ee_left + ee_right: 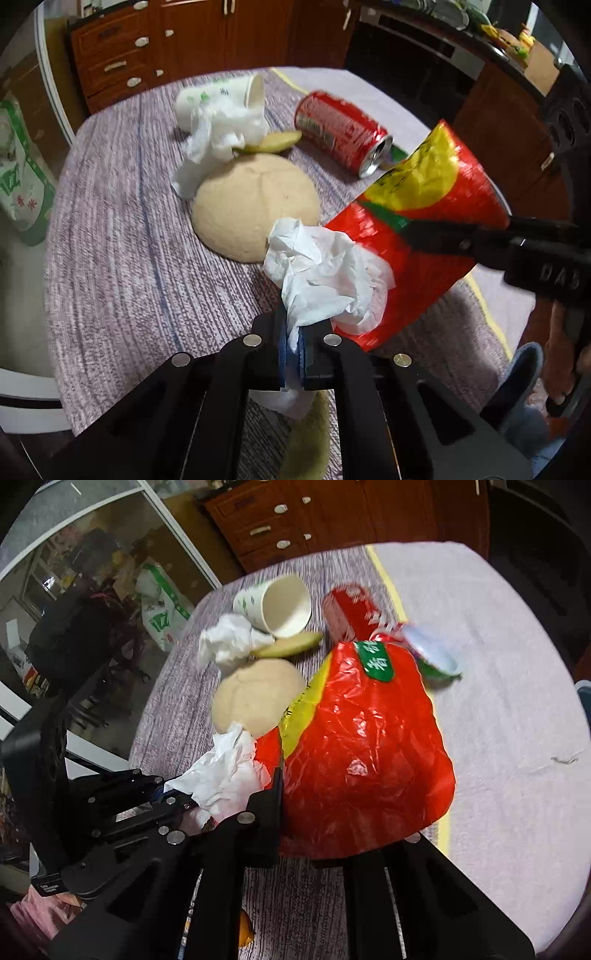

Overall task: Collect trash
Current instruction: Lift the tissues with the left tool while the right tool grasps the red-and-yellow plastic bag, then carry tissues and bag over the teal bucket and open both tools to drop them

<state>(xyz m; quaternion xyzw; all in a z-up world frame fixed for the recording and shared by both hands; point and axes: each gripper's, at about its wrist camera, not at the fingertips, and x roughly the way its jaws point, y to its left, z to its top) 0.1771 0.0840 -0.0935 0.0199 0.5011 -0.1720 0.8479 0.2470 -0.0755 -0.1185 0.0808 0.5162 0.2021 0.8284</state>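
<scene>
My left gripper (291, 350) is shut on a crumpled white tissue (325, 273), held at the mouth of a red and yellow plastic bag (417, 229). My right gripper (314, 812) holds that bag (365, 746) by its rim; its far finger is hidden behind the bag. The left gripper with the tissue (225, 771) shows at the lower left of the right wrist view. On the table lie a tan half-round peel (255, 206), a second tissue (218, 140), a tipped paper cup (221, 96), a fruit slice (277, 142) and a red can (340, 129).
The round table has a grey-purple woven cloth (122, 236). A yoghurt lid or cup (432, 653) lies behind the bag. Wooden cabinets (166, 40) stand behind the table. A green and white sack (22, 173) sits on the floor at left. A white chair (26, 398) is near left.
</scene>
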